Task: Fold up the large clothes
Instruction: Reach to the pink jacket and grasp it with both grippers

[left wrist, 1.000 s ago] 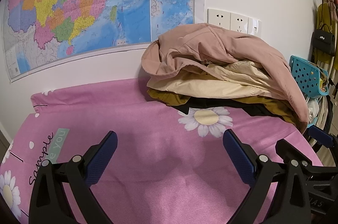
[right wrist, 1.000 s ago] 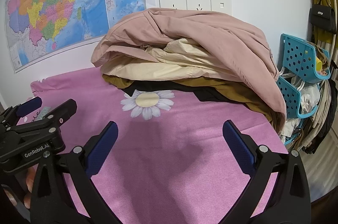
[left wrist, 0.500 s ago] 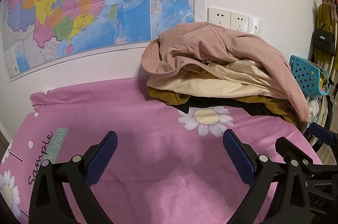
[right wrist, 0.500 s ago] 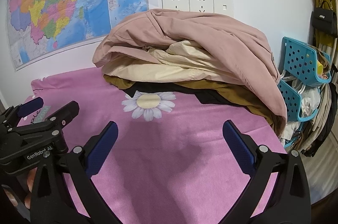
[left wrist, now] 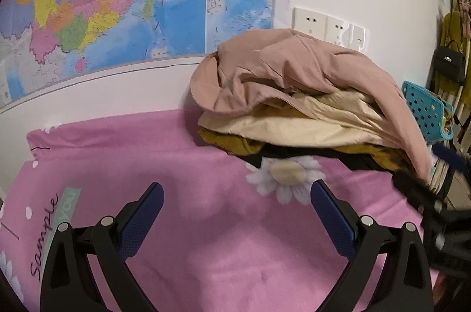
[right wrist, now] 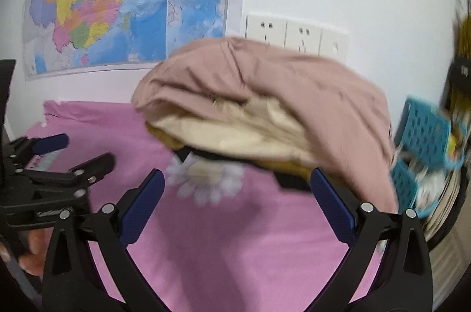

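Note:
A pile of clothes lies against the wall on the pink flowered sheet (left wrist: pixel 182 170): a dusty-pink garment (left wrist: pixel 294 70) on top, a cream one (left wrist: pixel 294 129) under it, mustard (left wrist: pixel 235 142) and black ones at the bottom. The pile also shows in the right wrist view (right wrist: pixel 279 94), blurred. My left gripper (left wrist: pixel 235 212) is open and empty, low over the sheet in front of the pile. My right gripper (right wrist: pixel 235 197) is open and empty, close to the pile's front edge. The left gripper (right wrist: pixel 70 153) shows at the left of the right wrist view.
A large map (left wrist: pixel 117 3) hangs on the wall behind. White wall sockets (left wrist: pixel 326 23) sit above the pile. Blue perforated baskets (right wrist: pixel 424 141) and hanging bags (left wrist: pixel 450 64) stand off the bed's right edge. The sheet's printed daisy (left wrist: pixel 282 173) lies before the pile.
My right gripper has moved forward toward the pile and its view is now blurred. The left gripper has shifted slightly. Both stay open.

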